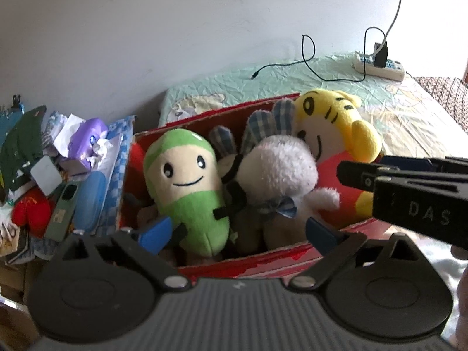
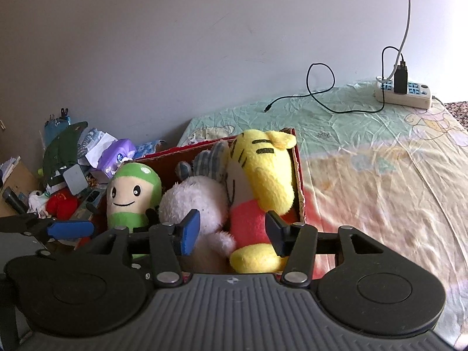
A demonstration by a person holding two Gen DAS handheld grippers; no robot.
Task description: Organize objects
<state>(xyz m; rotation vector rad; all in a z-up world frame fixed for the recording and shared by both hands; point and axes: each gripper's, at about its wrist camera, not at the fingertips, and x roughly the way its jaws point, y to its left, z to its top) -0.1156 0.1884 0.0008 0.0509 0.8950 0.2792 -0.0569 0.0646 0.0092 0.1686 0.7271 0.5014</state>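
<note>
A red box (image 1: 263,260) sits on a bed (image 2: 365,161), packed with plush toys standing side by side: a green toy (image 1: 187,187) on the left, a white toy (image 1: 278,175) in the middle, a yellow tiger (image 1: 330,122) on the right. The left gripper (image 1: 238,231) hangs over the box's near edge, its jaws spread wide with the green and white toys between them, untouched. The right gripper (image 2: 232,232) stands just beside it, jaws apart around the tiger's red body; no grip shows. Left of the box lies a clutter pile (image 1: 58,169). A power strip (image 2: 405,95) lies far back on the bed.
</note>
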